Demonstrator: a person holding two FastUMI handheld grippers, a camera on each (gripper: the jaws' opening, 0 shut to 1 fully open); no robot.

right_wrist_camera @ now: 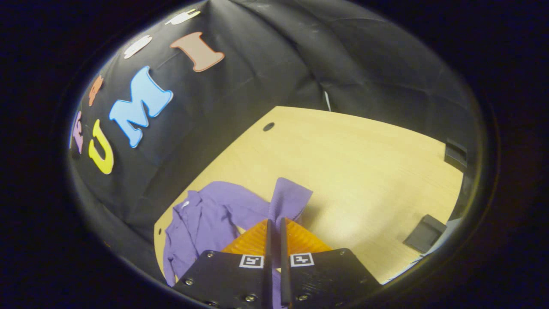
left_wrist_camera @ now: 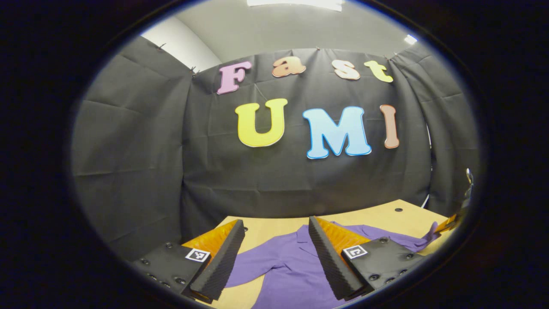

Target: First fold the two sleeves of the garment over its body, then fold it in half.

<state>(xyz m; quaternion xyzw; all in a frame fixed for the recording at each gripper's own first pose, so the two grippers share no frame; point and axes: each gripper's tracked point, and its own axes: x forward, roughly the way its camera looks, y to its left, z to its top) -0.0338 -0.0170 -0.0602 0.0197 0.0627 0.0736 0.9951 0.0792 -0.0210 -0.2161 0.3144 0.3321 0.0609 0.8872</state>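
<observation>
1. in the left gripper view, the left gripper [left_wrist_camera: 274, 253] sits at the bottom of the frame with its two fingers [left_wrist_camera: 218, 262] spread wide apart and nothing between them.
2. through that gap and behind the right-hand finger lies the purple shirt [left_wrist_camera: 291, 268], spread on the wooden table [left_wrist_camera: 386, 216] in the lower middle of the frame.
3. one sleeve [left_wrist_camera: 246, 266] of the shirt runs out toward the lower left, lying flat on the table just beside the left finger.
4. the other sleeve [left_wrist_camera: 403, 238] stretches toward the right edge of the frame, where its end rises a little off the table to meet the right gripper [left_wrist_camera: 450, 223], seen small and partly cut off there.
5. in the right gripper view, the right gripper [right_wrist_camera: 274, 240] is at the bottom centre, its fingers [right_wrist_camera: 269, 257] pressed nearly together and clamped on a strip of purple cloth.
6. that strip is the sleeve [right_wrist_camera: 289, 199], which stands up from the fingers and fans out just above them, lifted from the table [right_wrist_camera: 364, 163].
7. the body of the shirt [right_wrist_camera: 201, 223] lies in the lower left of this view, collar toward the black cloth wall [right_wrist_camera: 266, 64], near the table's left edge.
8. a small dark block [right_wrist_camera: 424, 234] rests on the table at the lower right, well apart from the shirt.
</observation>
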